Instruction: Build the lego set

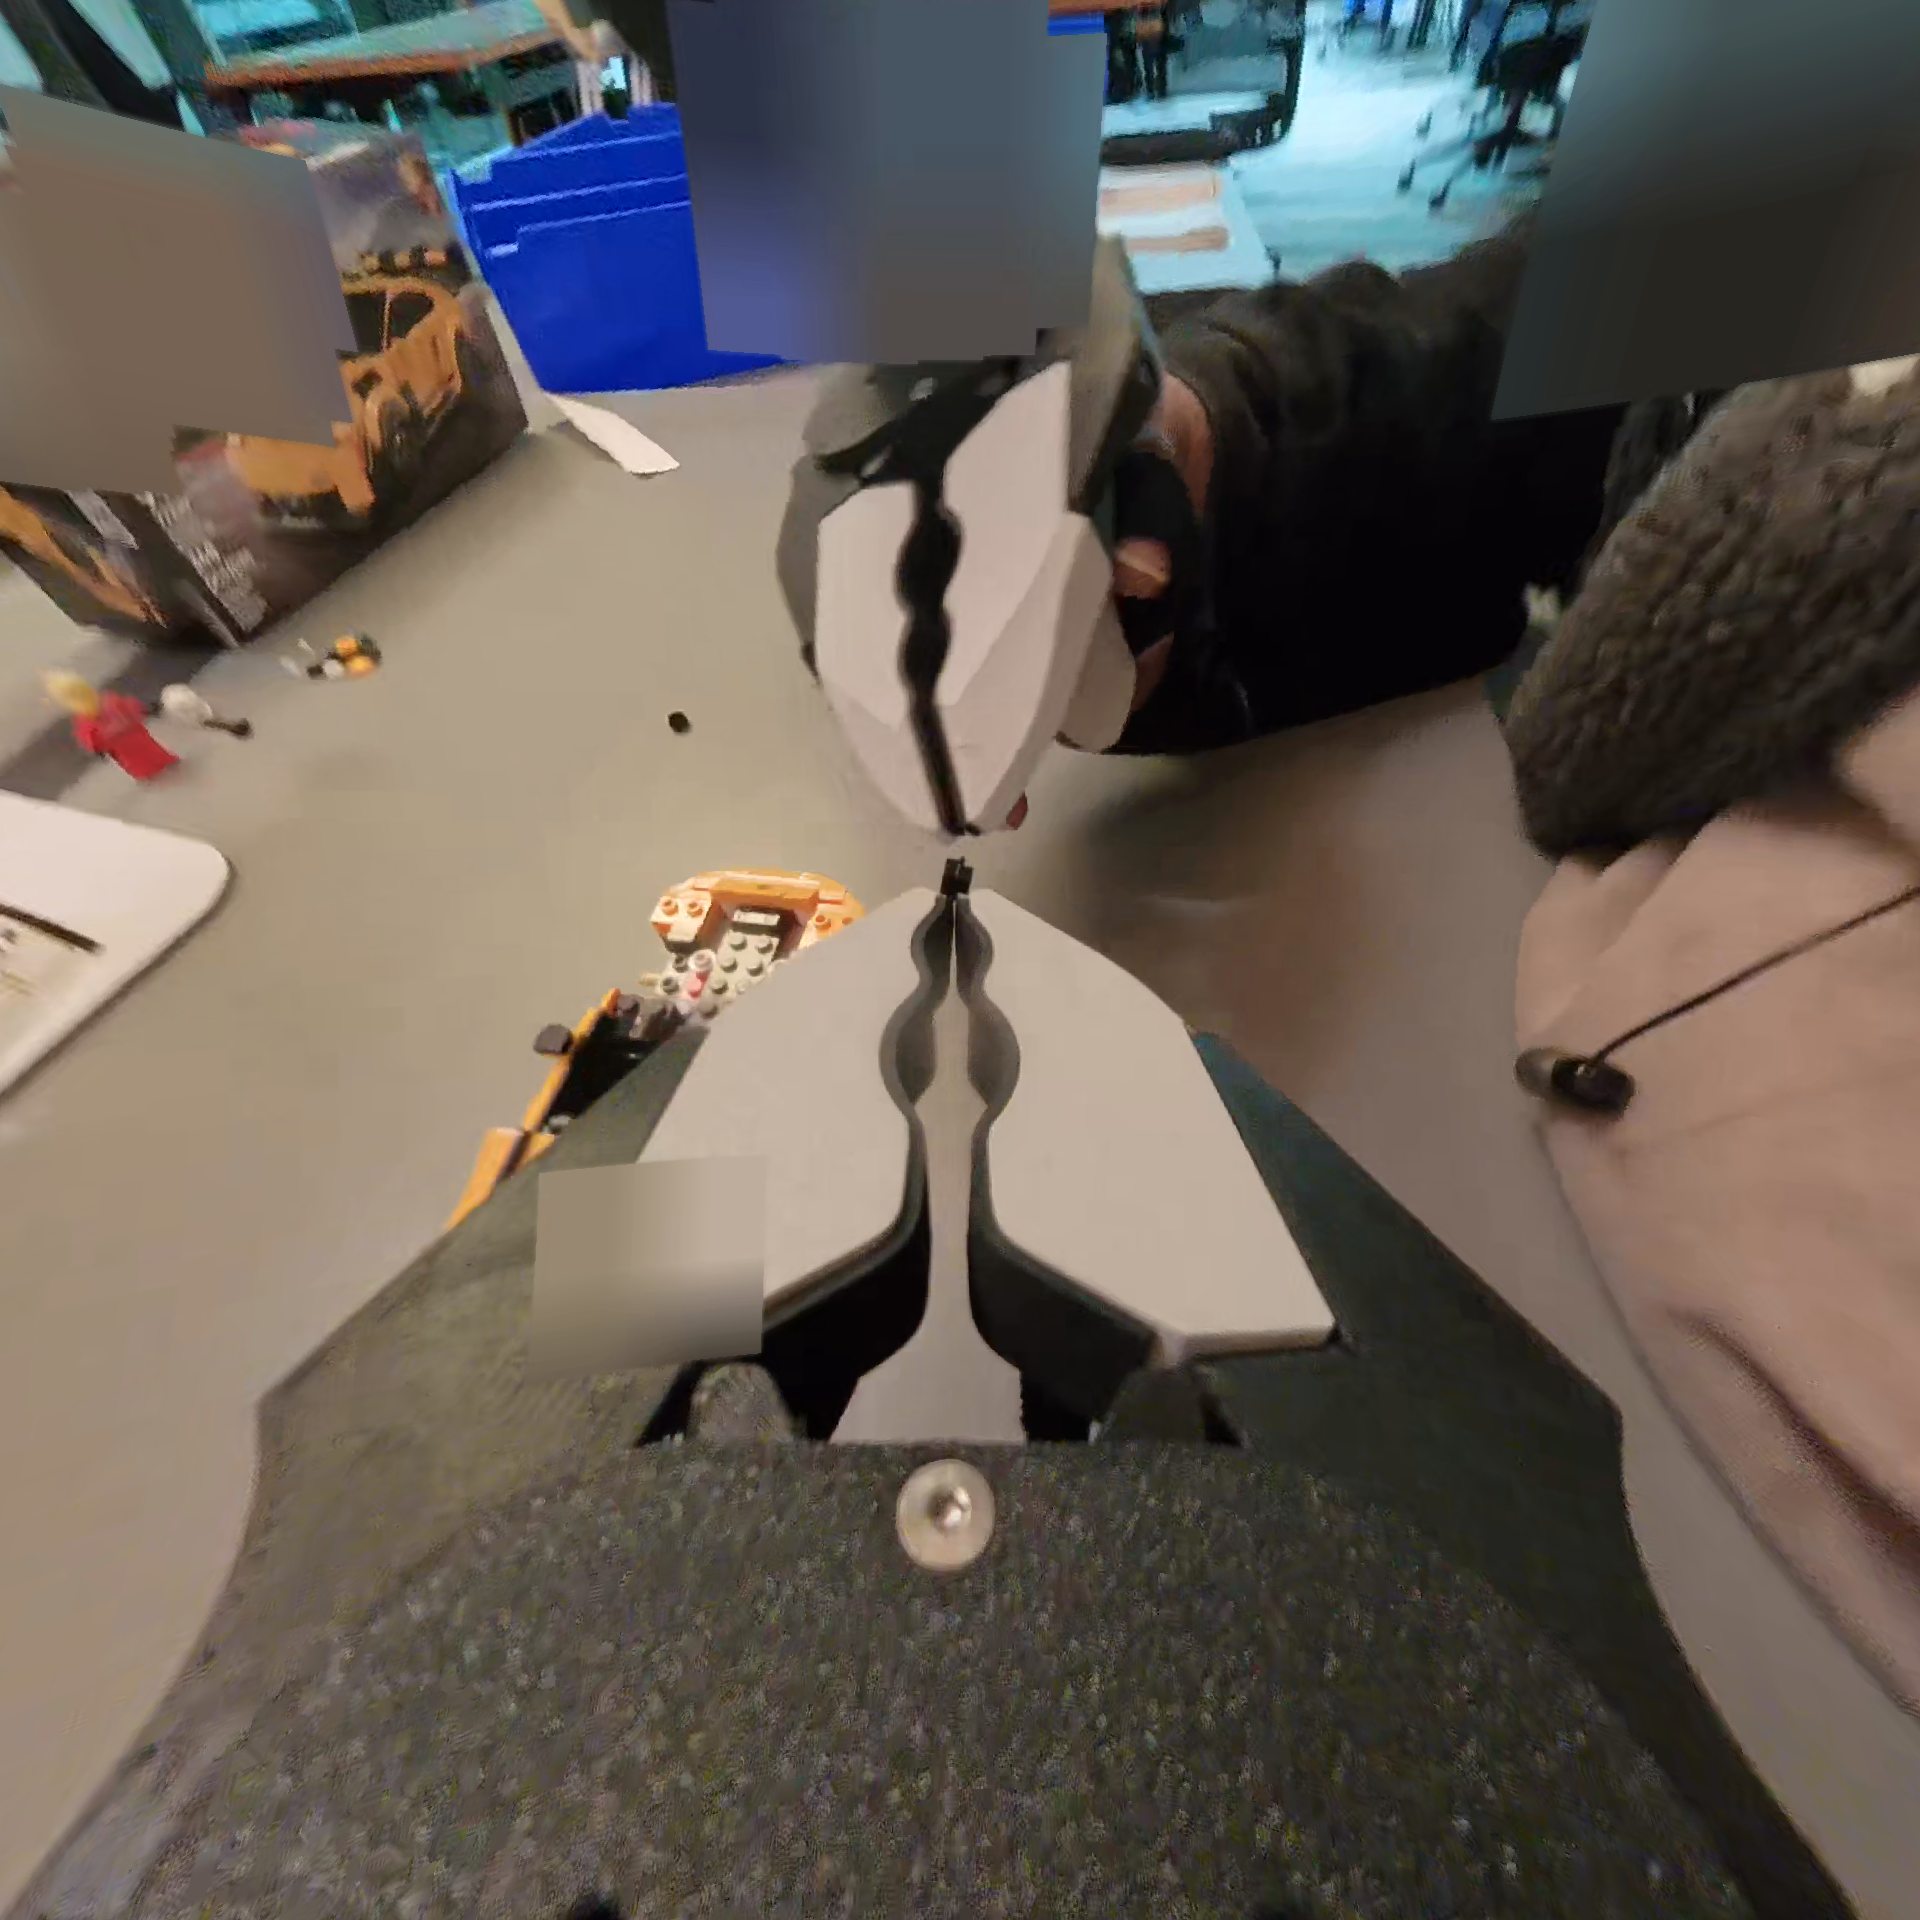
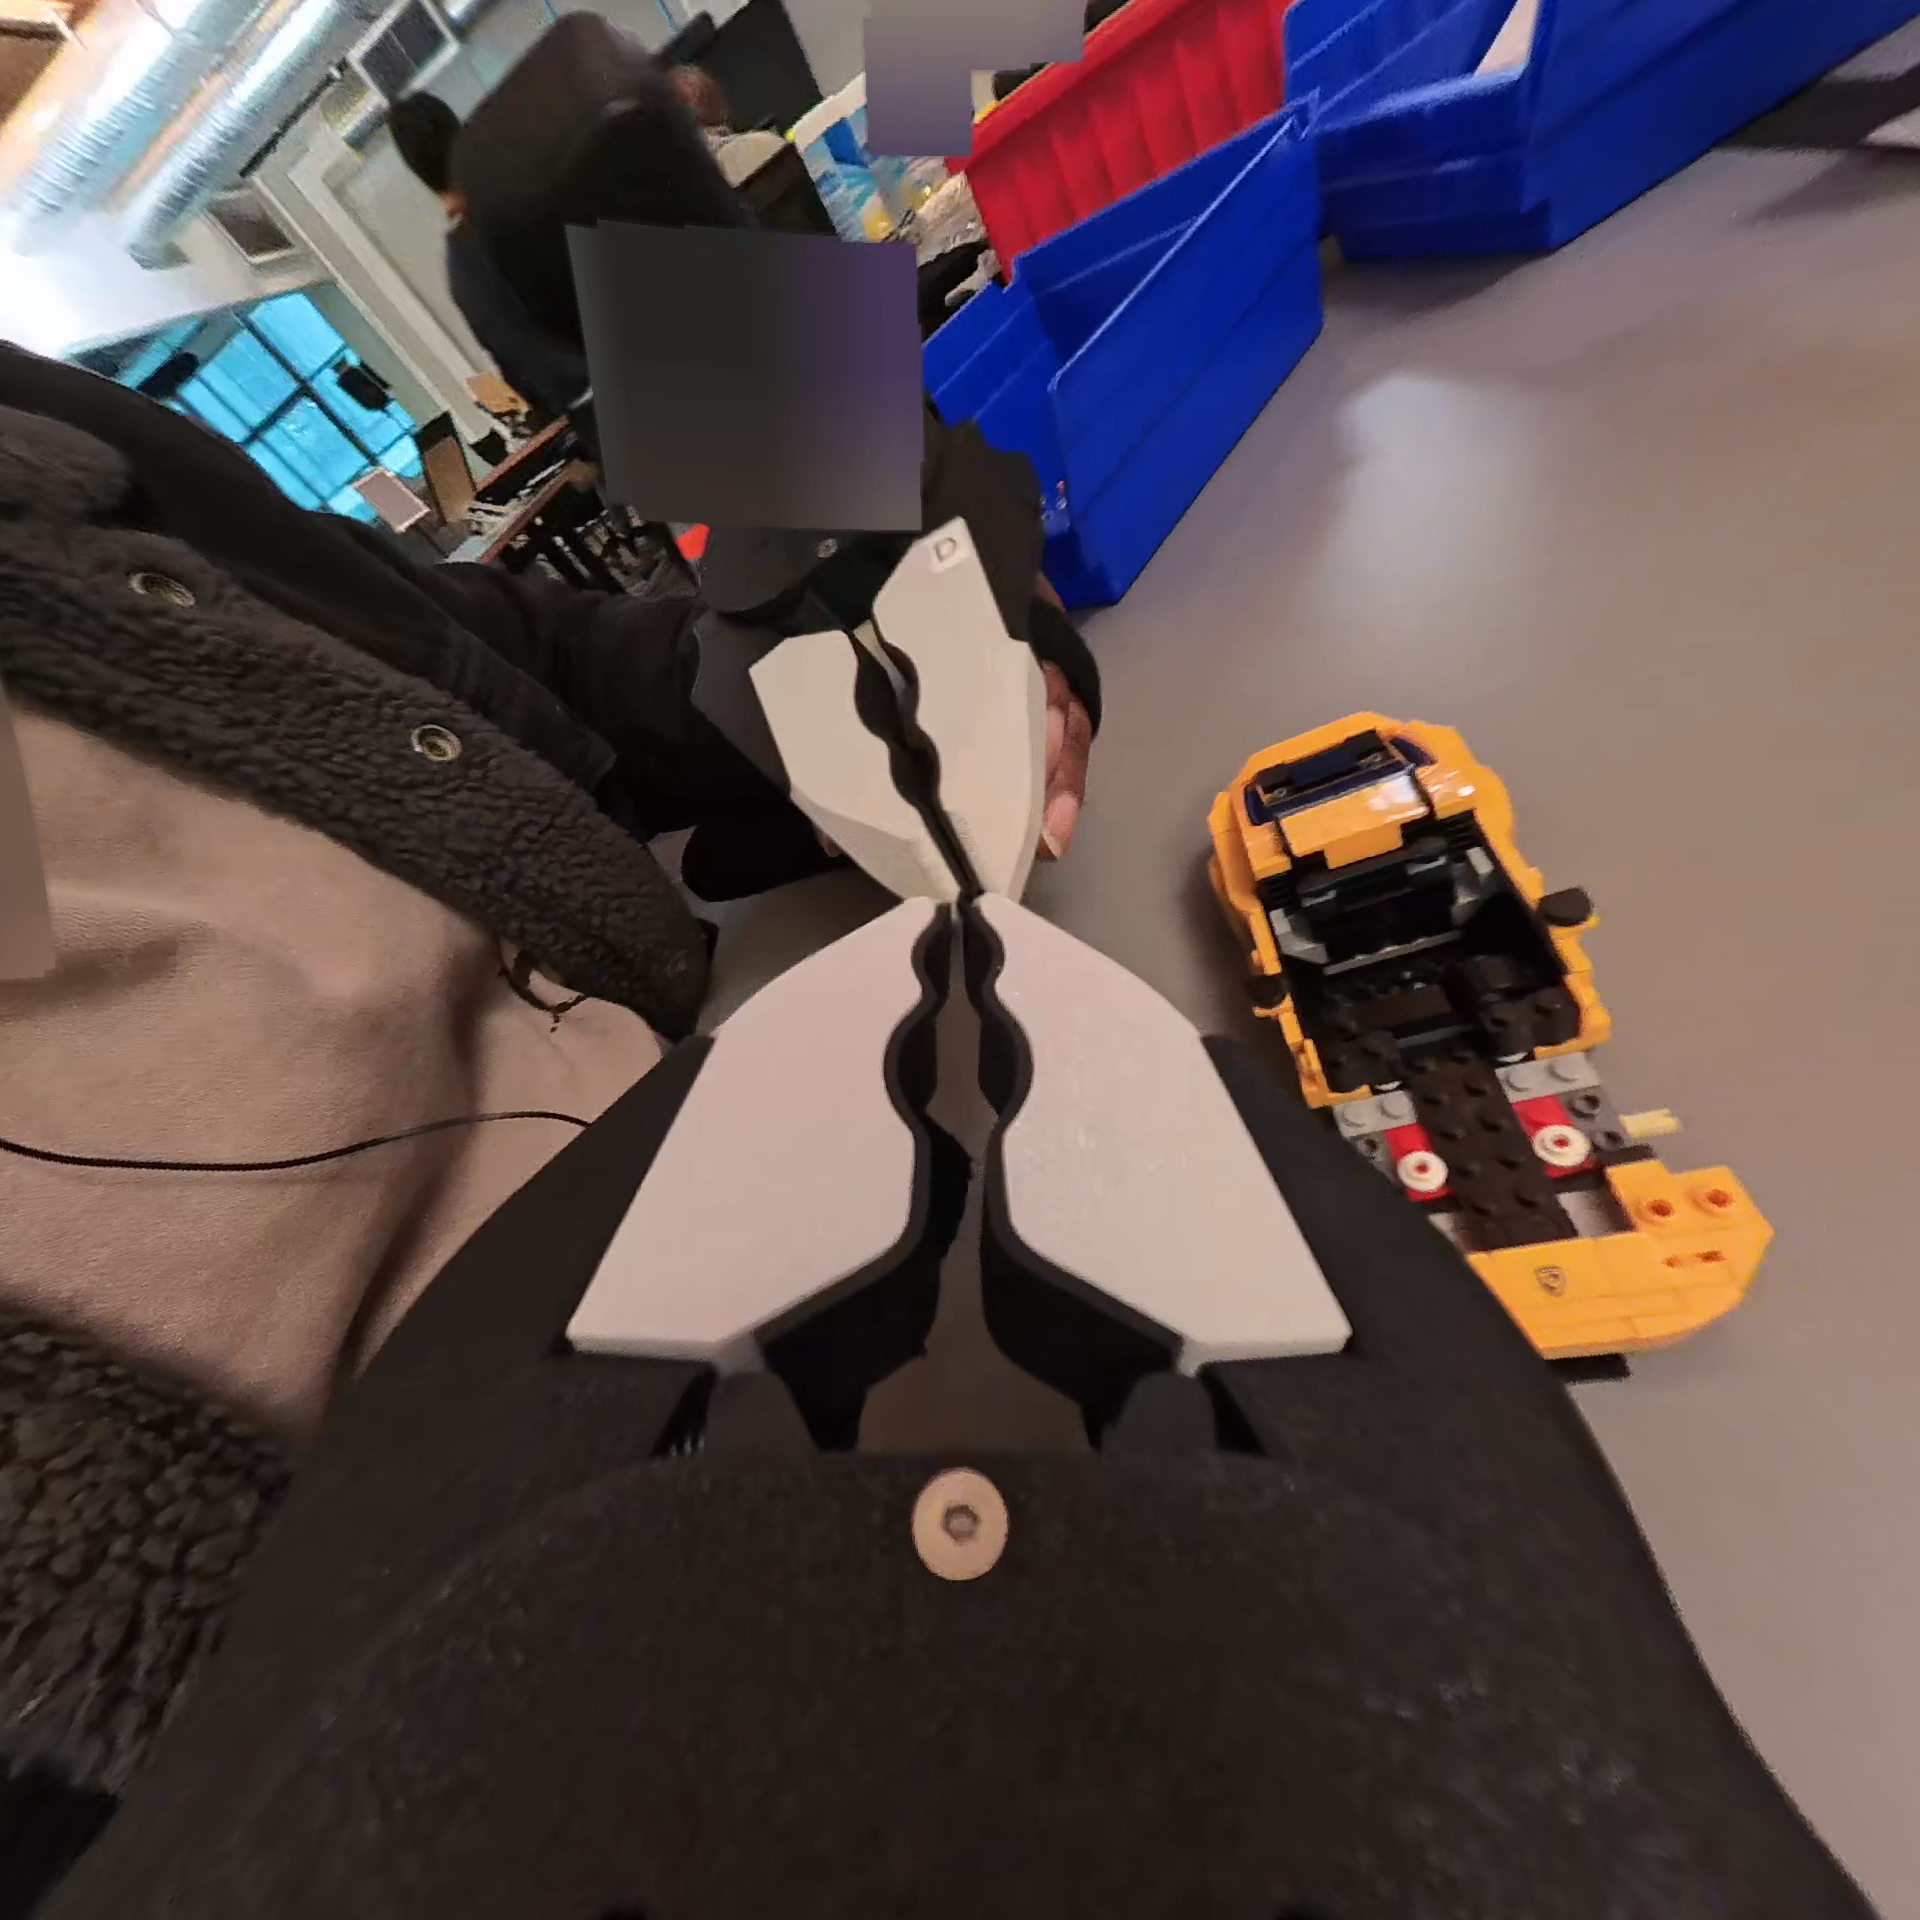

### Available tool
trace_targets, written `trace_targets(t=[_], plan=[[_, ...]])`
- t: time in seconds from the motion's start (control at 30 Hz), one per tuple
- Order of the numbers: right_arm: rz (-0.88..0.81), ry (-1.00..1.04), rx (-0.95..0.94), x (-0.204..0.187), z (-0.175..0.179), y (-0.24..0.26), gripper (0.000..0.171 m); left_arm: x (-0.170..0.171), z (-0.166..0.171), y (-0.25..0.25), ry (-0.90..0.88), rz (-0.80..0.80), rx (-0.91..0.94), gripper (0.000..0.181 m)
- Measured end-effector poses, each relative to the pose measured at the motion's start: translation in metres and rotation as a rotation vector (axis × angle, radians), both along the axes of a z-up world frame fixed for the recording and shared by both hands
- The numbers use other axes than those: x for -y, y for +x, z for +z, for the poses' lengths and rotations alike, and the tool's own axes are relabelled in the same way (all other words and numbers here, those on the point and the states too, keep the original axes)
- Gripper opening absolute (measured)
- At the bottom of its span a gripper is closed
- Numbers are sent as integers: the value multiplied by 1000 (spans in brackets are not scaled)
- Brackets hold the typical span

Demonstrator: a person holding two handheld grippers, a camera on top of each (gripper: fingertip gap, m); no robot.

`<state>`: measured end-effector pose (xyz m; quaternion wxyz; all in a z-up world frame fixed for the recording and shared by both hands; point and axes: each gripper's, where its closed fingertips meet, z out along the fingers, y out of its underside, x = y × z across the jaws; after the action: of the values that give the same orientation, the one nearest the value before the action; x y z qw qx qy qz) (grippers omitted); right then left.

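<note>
Tip to tip above the desk (image 1: 343, 1091), the left hand-held gripper (image 1: 954, 902) pinches a tiny black piece (image 1: 954, 876) against the pressed-together right hand-held gripper (image 1: 961, 821); misalignment could drop it beside the half-built orange car (image 2: 1455, 1029).

Even indoor light, fairly bright. A soft glare patch sits on the desk (image 2: 1455, 436) at upper right of the right wrist view. Both views bend strongly at the edges — backgrounds smear, blurred, with bluish windows overexposed at top.
</note>
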<state>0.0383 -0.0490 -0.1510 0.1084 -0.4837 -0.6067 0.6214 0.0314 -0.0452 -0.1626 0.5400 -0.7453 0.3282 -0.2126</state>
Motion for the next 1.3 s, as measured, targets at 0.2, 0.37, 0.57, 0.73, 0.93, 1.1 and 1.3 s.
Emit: trace_targets(t=[0.2,0.37,0.57,0.73,0.93,1.1,1.3], plan=[[-133,341,-127,-13,-2,-4,6,-7,0,-9,-252,41,300,0],[-146,700,-240,-10,-7,-4,10,-5,-5,-9,-488,13,530,0],[-77,913,-249,-4,-24,-1,12,1,-14,-1,-639,-24,600,0],[-35,1019,-264,2,-32,0,11,3,-20,1,-714,-28,638,0],[-22,1059,-268,4,-36,0,9,4,-26,2,-746,-17,631,0],[-13,1057,-253,4,-39,0,6,4,-29,3,-766,-19,637,0],[-26,958,-235,1,-36,-2,0,4,-25,3,-774,-38,687,1]])
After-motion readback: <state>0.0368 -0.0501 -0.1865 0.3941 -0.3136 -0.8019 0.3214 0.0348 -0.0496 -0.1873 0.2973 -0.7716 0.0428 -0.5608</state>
